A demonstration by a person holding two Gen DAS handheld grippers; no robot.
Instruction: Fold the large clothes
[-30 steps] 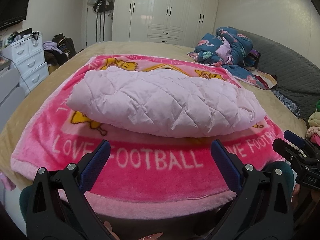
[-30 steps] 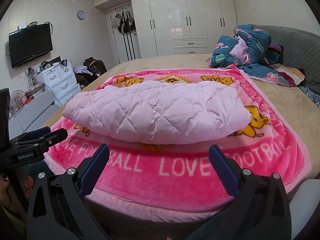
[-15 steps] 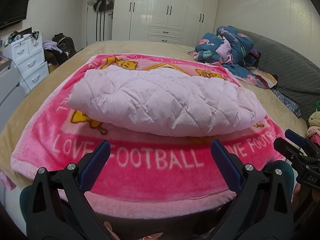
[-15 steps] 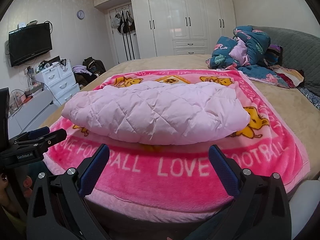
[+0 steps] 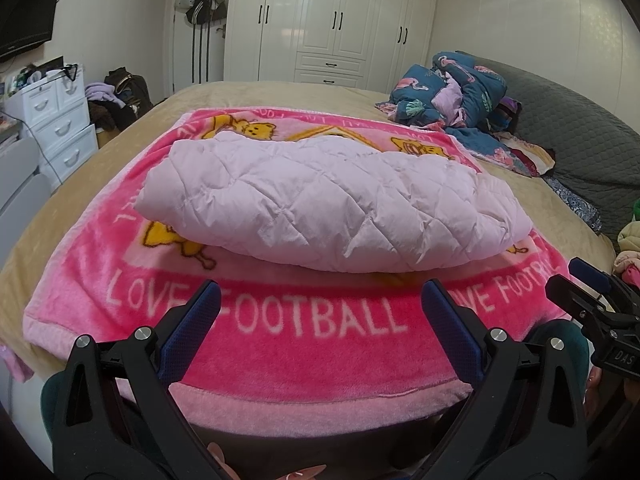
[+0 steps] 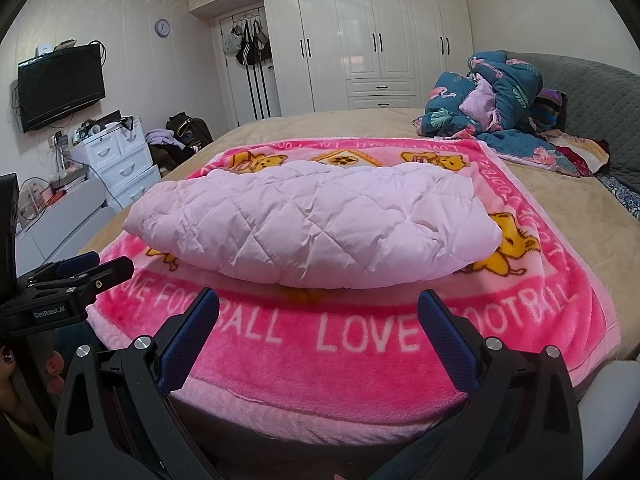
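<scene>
Left gripper [image 5: 318, 300]: fingers spread wide, nothing between them, held low at the near edge of the bed, lower centre of its frame. Right gripper [image 6: 318, 308]: same, blue-padded fingers apart and empty, also bottom centre of its own view. Each shows in the other's cam: right one at the right edge of the left view, left one at the left edge of the right view, so they sit side by side w/ a gap between. Probably parked back like this because the garment isn't being handled atm; no contact w/ any cloth. Beyond the fingers comes the pink "LOVE FOOTBALL" blanket [image 5: 312, 360], spread flat over the tan bed [image 5: 280, 92] as a folding surface. On it, mid-frame in both views, lies the pale pink quilted jacket [image 5: 320, 208], already doubled into a thick, puffy oblong, long side across the frame. It's ahead of both fingers, apart from them, w/ the blanket's text band between. Looks folded, or close to it; can't tell if another fold is due. Further out: crumpled teal flamingo-print duvet [image 6: 488, 96] upper right, white wardrobe [image 6: 380, 40] at the back wall, white drawer unit [image 6: 120, 160] and TV [image 6: 60, 84] at left.
</scene>
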